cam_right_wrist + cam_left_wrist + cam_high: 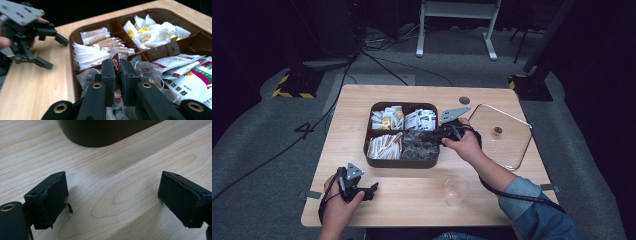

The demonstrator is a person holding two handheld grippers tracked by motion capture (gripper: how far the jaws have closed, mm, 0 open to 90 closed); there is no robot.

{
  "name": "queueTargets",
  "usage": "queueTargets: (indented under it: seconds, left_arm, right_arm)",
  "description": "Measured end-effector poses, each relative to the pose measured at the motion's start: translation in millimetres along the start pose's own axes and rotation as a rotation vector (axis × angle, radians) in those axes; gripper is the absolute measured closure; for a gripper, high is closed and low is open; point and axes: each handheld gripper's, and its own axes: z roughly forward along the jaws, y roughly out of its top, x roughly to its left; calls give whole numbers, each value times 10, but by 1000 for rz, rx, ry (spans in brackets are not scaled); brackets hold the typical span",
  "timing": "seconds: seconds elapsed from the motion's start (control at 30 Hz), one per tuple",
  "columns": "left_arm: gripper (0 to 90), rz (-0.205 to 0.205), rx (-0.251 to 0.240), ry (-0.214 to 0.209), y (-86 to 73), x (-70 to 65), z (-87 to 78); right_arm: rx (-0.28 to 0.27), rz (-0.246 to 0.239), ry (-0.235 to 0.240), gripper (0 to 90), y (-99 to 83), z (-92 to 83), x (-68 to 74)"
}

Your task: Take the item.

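Right gripper view: right claw [117, 75] clenched on a tea bag [116, 63] with a dark red tag, pinched between the pads. The tea bag stands on edge, long axis roughly vertical, top corner pointing up above the jaw tips, lower part hanging down between the jaws. It sits just above the near compartment of the dark brown divided tray [75, 75], over a heap of translucent tea bags [147, 71]. Other compartments: white paper sticks [87, 55], white sachets with yellow labels [152, 32], printed green-and-pink packets [190, 75].

High view: the right claw [424, 136] reaches into the tray [368, 150] from the right. Left claw [373, 190] rests low on the tabletop [412, 192] near the front-left edge, released, nothing between the pads, well apart from the tray. Clear plastic cup [456, 190] stands upright near the front edge. Clear lid [507, 135] lies flat right of the tray.

Light wood tabletop, grey carpet floor, dark room, cables [377, 60] trailing behind.
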Motion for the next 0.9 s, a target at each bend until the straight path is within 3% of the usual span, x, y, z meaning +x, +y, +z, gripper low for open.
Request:
queueTargets:
  seconds: [0.37,0.77,0.9]
  left_arm:
    - [98,2,-1,2,1,1,1]
    - [98,0,0,0,0,-1,1]
    - [98,0,0,0,0,-1,0]
  right_arm:
    - [-69,-26,78,833,65,-314,127]
    - [-68,-71,99,833,66,-654,327]
    - [-98,-92,93,833,23,-791,419]
